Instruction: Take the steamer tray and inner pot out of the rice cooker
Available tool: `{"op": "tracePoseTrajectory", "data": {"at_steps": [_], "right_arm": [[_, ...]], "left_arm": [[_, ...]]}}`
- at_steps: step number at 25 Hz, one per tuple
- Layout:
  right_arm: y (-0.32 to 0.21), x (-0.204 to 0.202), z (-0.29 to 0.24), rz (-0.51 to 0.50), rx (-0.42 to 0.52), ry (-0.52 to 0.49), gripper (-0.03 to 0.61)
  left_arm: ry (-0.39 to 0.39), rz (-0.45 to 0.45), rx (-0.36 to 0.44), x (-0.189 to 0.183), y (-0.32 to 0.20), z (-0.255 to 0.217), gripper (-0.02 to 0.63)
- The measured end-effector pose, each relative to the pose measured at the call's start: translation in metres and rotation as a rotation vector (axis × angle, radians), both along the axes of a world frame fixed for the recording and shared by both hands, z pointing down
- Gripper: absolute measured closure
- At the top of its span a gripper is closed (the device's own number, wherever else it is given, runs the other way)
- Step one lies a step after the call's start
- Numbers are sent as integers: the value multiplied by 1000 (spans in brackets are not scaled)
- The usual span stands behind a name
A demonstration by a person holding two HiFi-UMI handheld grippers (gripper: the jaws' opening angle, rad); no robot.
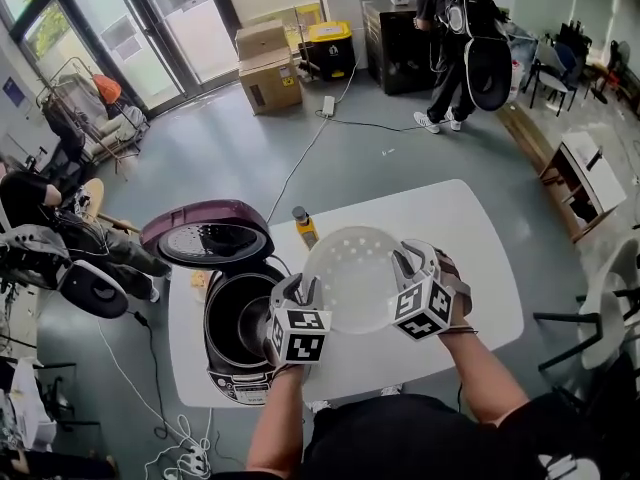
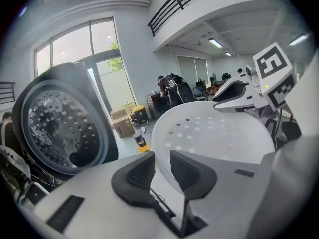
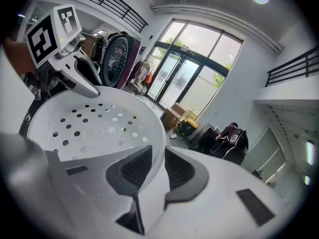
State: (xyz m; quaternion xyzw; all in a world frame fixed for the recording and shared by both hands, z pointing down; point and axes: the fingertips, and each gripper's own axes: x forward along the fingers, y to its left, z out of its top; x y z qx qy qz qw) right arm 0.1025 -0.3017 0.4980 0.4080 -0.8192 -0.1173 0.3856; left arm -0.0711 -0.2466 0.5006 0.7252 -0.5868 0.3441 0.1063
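The white perforated steamer tray hangs in the air over the white table, just right of the rice cooker. My left gripper is shut on the tray's left rim, and my right gripper is shut on its right rim. The cooker's purple lid stands open, and the dark inner pot sits inside the cooker body. In the left gripper view the lid's steam plate fills the left side.
A yellow bottle stands on the table behind the tray. The cooker's cord runs down the floor at left. A seated person is at far left, another person stands far back, and cardboard boxes lie beyond.
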Motion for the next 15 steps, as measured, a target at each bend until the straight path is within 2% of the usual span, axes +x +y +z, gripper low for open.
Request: {"op": "tracePoseTrajectory", "data": {"at_steps": [7, 15], "right_arm": [[-35, 37, 37, 3, -35, 33, 499], [-71, 40, 110, -4, -77, 75, 499]], "left_arm": [[34, -30, -26, 36, -35, 39, 519], [48, -91, -43, 36, -71, 110, 532]]}}
